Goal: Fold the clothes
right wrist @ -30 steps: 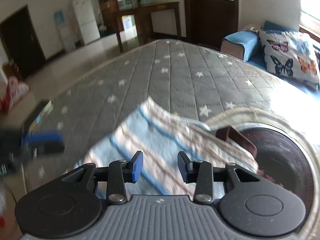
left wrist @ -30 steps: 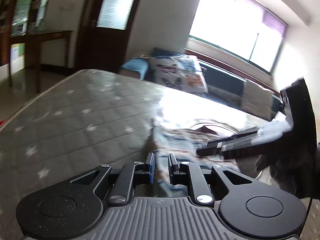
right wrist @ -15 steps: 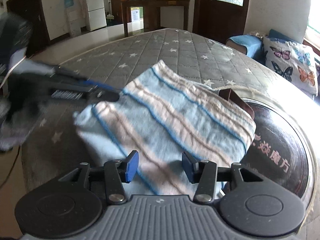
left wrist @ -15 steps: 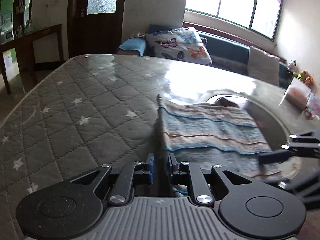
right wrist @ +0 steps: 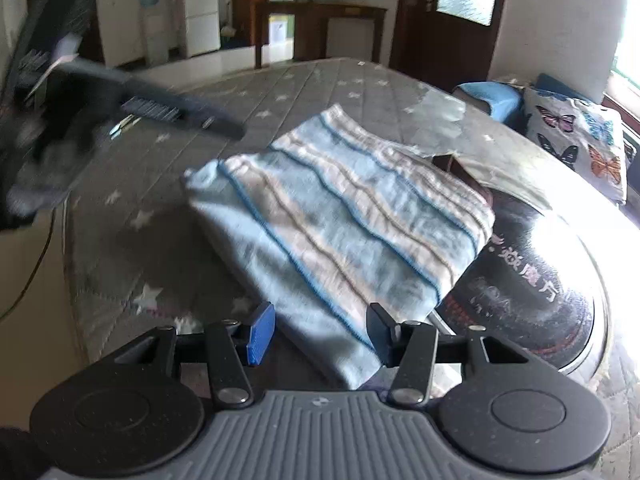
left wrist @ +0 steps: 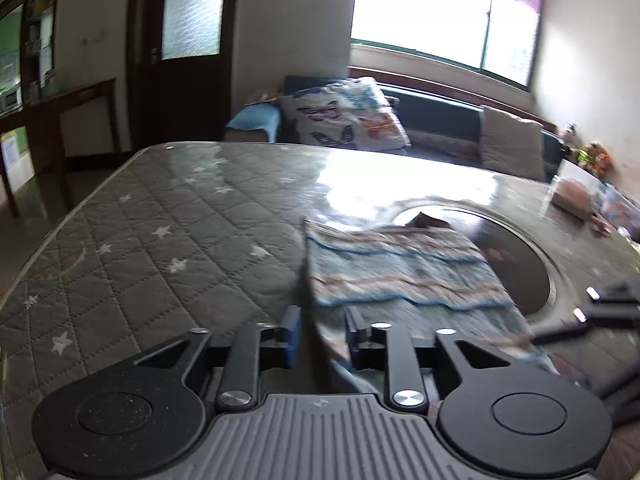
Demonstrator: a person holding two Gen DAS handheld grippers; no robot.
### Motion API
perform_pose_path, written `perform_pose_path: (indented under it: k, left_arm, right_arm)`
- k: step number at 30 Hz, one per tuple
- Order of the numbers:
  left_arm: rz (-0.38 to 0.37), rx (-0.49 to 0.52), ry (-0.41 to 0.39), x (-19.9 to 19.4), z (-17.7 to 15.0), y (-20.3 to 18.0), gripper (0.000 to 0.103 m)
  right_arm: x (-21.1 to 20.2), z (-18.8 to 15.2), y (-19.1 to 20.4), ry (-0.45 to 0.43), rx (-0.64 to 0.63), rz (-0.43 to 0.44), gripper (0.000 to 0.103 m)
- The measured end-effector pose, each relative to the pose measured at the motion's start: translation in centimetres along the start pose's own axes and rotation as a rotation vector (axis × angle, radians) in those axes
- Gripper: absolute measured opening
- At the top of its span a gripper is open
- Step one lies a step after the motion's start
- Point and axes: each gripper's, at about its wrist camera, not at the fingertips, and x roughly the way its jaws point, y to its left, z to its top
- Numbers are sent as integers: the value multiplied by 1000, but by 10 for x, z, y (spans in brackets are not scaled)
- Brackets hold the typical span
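A folded light-blue cloth with tan and blue stripes lies flat on the grey star-quilted table cover, its far end over a dark round glass inset. My left gripper is at the cloth's near left edge. Its jaws are opening, and the edge runs loose between the pads without being pressed. My right gripper stands open over the cloth's near corner, gripping nothing. Each gripper shows blurred in the other's view: the right gripper and the left gripper.
The round glass inset carries printed characters. A small brown object sits at its rim behind the cloth. A tissue box stands at the table's far right. A sofa with a butterfly pillow lies beyond the table.
The left jaws have spread and let go of the cloth's edge. The right gripper has drawn back a little with slightly wider jaws. The cloth now rests flat and folded.
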Motion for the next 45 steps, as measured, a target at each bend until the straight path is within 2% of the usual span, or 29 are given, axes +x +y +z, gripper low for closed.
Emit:
perform_pose_path:
  k: [4, 8, 16, 20, 24, 29, 33, 35, 36, 37, 45]
  left_arm:
    - [-14, 42, 21, -2, -15, -12, 35]
    - [32, 21, 56, 12, -25, -4, 37]
    - [126, -29, 71, 15, -26, 23, 34]
    - [113, -28, -1, 0, -8, 21, 35]
    - [56, 0, -31, 4, 13, 6, 35]
    - [11, 29, 15, 34, 24, -11, 35]
    - [7, 37, 66, 62, 29, -12, 34]
    - [12, 43, 84, 74, 32, -11, 34]
    - [15, 41, 88, 78, 34, -10, 34]
    - [19, 38, 91, 83, 37, -8, 34]
    - [42, 25, 115, 113, 51, 1, 34]
  right_arm:
    - [4, -1, -4, 0, 28, 1, 52]
    - [10, -6, -5, 17, 36, 4, 52]
    - [7, -6, -7, 26, 31, 3, 52]
    - [0, 7, -3, -18, 8, 8, 52]
    - [7, 21, 2, -52, 4, 26, 52]
    - [32, 24, 7, -23, 11, 68, 52]
    - [31, 23, 2, -14, 11, 82, 52]
    - [28, 25, -4, -22, 11, 71, 55]
    - [26, 26, -7, -26, 11, 64, 62]
    - [25, 28, -11, -33, 13, 57, 63]
    - [45, 45, -56, -57, 94, 0, 63]
